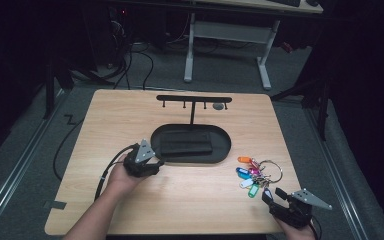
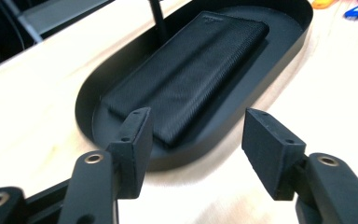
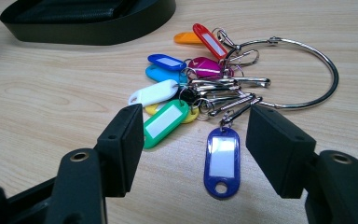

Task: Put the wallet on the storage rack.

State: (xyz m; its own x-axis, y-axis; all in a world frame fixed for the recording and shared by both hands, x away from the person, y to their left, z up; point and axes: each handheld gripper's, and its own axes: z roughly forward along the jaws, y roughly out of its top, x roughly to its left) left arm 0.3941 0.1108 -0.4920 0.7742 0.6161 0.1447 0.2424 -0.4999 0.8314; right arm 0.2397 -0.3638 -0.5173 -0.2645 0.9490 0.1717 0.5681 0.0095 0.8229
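Seen from the high view, the right gripper (image 1: 269,196) sits at the near right corner of the table (image 1: 105,125), its jaws pointing up and left at the key bunch (image 1: 256,174), which lies just beyond its fingertips. The left gripper (image 1: 159,161) is farther off, at the near left rim of the black oval tray (image 1: 226,145), aimed across it. Judgement: the right hand is much the nearer to the keys and likely takes them. A T-shaped rack (image 1: 194,99) rises from the tray's far side, with a small grey thing near its right end that I cannot identify. The tags blur together at this range.

Left gripper view: jaws apart, nothing between them. The tray (image 2: 279,70) lies straight ahead, and the black wallet (image 2: 191,70) in it runs its long axis away and to the right. The rack post is cut off at the top edge; two tags peek in at the top right corner.

Right gripper view: jaws apart, no pad touching anything. The dark blue tag (image 3: 222,161) lies flat in the gap between them, long axis pointing away towards the clips. The green tag (image 3: 164,122) sits just beside the left pad. The large ring (image 3: 328,86) curves behind to the right, with the other tags fanned out to its left. Which clips join which tags is hard to make out in the tangle. The tray's near wall (image 3: 98,32) is cut off at top left.
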